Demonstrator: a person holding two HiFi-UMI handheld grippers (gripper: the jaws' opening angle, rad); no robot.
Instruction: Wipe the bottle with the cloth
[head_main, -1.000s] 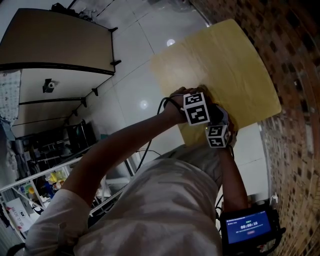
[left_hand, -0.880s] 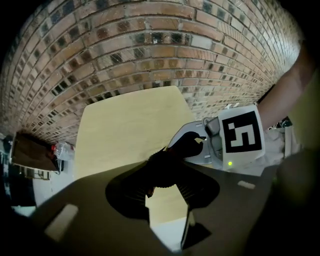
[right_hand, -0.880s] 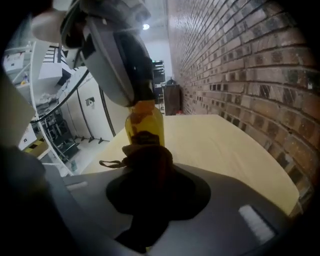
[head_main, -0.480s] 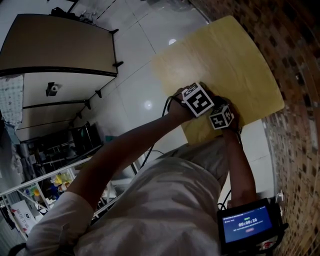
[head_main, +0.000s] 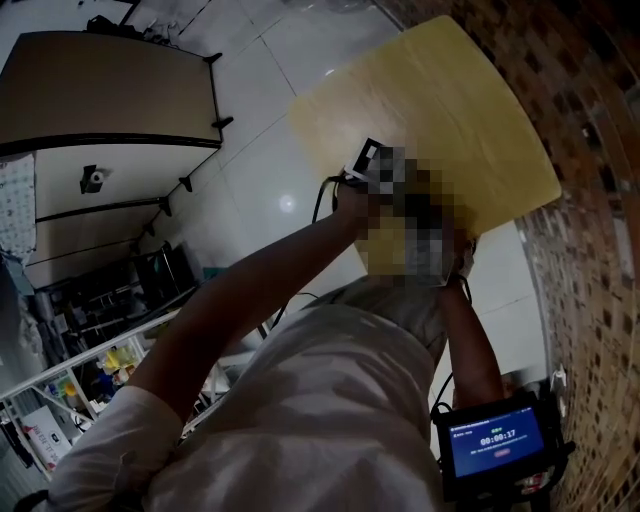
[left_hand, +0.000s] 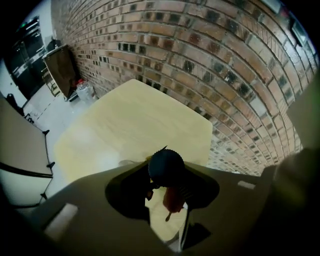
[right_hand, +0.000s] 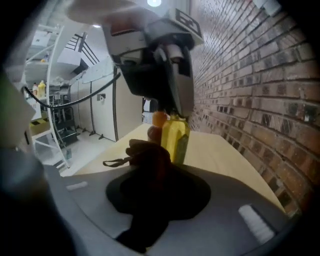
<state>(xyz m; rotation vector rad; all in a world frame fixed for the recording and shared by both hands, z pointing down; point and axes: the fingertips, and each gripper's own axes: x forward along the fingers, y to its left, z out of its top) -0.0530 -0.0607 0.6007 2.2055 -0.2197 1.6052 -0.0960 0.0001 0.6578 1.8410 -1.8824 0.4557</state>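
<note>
Bottle, yellow, is held upright above the wooden table, clamped at its capped top from above by the left gripper; its base is hidden. Dark cloth is bunched and pinched tight between the jaws of the right gripper, just near-left of the bottle; contact cannot be told. Brick wall is seen at right.

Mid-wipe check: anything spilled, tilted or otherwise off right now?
Nothing stands out. The bottle is roughly upright, gripped at the neck by the left gripper, its cap on. The cloth is bunched in the right gripper jaws, close to it. The table shows no spill.
</note>
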